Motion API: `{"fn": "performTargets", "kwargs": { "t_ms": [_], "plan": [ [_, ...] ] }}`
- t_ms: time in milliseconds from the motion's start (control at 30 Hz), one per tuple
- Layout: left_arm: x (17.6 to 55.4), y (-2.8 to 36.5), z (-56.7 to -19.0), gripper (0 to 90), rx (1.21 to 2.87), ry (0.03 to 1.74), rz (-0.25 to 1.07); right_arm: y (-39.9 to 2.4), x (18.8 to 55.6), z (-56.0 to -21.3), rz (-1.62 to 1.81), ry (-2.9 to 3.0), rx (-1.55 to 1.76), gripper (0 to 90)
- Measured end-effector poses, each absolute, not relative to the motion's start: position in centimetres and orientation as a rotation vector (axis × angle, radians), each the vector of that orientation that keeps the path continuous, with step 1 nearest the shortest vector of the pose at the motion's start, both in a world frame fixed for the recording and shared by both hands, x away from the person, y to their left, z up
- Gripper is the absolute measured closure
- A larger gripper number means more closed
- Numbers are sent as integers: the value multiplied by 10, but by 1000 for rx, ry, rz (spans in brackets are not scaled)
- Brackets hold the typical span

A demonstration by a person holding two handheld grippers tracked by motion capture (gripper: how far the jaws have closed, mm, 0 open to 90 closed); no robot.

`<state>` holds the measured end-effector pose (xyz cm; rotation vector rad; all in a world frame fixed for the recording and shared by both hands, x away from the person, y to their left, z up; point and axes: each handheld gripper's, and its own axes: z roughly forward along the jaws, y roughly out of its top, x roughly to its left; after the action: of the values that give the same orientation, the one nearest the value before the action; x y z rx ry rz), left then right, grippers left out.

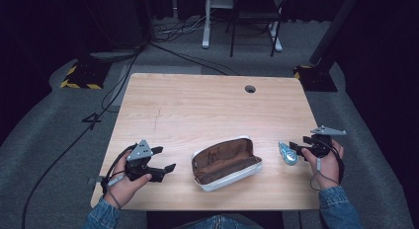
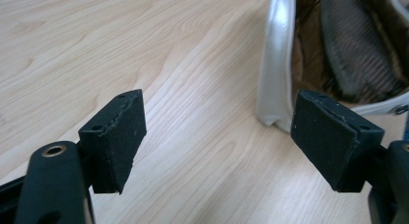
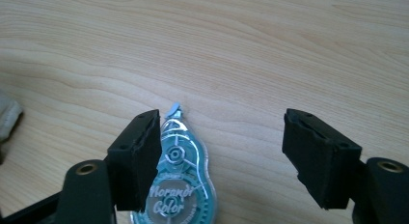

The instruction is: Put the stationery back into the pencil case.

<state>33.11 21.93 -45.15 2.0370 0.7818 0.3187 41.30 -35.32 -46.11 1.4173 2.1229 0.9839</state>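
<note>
An open pencil case (image 1: pixel 227 163) with a brown lining lies near the front middle of the wooden bench (image 1: pixel 197 100). The left gripper (image 1: pixel 165 159) rests to its left, jaws spread, the case's white rim just beyond the jaw tips. Right of the case lies 1 teal correction-tape dispenser (image 3: pixel 182 175). The right gripper (image 3: pixel 224 159) has its jaws spread; the dispenser lies flat beside 1 jaw.
</note>
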Motion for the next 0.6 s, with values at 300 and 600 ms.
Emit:
{"fn": "performTargets", "kwargs": {
  "t_ms": [300, 600],
  "plan": [
    [340, 231, -469, 196, 2106, 898, 372, -340, 412, -452, 959, 2184, 1438, 339],
    [353, 247, -491, 189, 2160, 980, 392, -327, 414, -456, 916, 2254, 1484, 343]
  ]
}}
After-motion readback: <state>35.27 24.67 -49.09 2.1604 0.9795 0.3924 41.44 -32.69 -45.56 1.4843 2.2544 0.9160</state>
